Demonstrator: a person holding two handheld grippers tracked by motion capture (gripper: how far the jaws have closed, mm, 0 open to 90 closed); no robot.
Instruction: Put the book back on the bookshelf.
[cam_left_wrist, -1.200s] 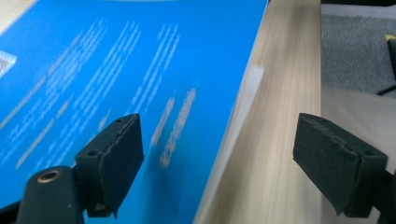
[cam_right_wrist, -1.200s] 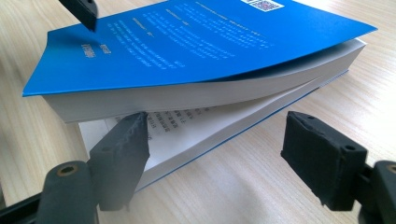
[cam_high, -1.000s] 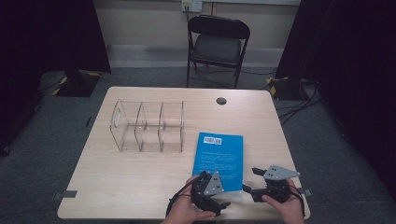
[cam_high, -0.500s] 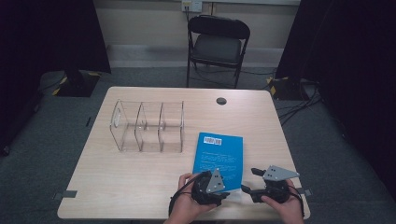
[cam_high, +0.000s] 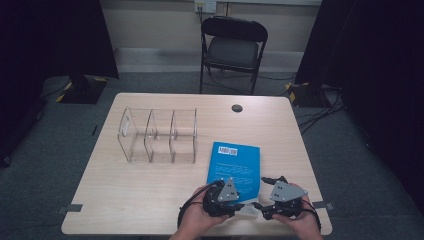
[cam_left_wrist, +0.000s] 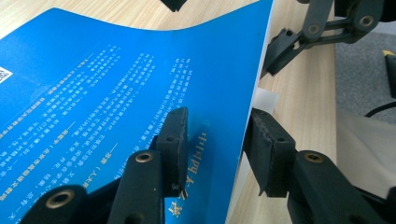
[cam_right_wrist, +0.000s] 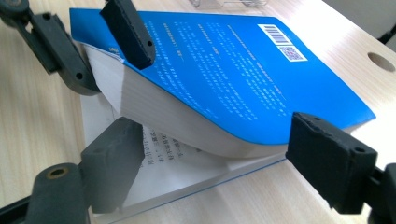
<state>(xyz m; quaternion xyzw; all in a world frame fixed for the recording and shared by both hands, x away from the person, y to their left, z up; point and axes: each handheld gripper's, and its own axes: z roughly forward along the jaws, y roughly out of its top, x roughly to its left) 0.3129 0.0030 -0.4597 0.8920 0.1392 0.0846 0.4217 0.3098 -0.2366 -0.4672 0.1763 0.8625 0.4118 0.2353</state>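
A blue paperback book (cam_high: 234, 162) lies back cover up at the near right of the table (cam_high: 150, 200). My left gripper (cam_high: 242, 202) is shut on its near corner. One jaw rests on the cover (cam_left_wrist: 102, 93) and the other is under a thick wad of pages, and my left gripper (cam_left_wrist: 217, 135) bends them up. The lower pages (cam_right_wrist: 177, 172) stay flat and show print under the raised cover (cam_right_wrist: 233, 65). My right gripper (cam_right_wrist: 219, 158) stands open at the book's near right edge, its jaws astride the gap. It is next to my left gripper (cam_right_wrist: 100, 46).
A clear plastic divider rack (cam_high: 157, 135) with three compartments stands left of the book. A dark cable hole (cam_high: 237, 108) sits near the table's far edge. A black folding chair (cam_high: 234, 47) stands beyond the table, and cables lie on the floor at the right.
My left gripper has crept slightly forward and up with the book's corner. My right gripper has barely shifted.
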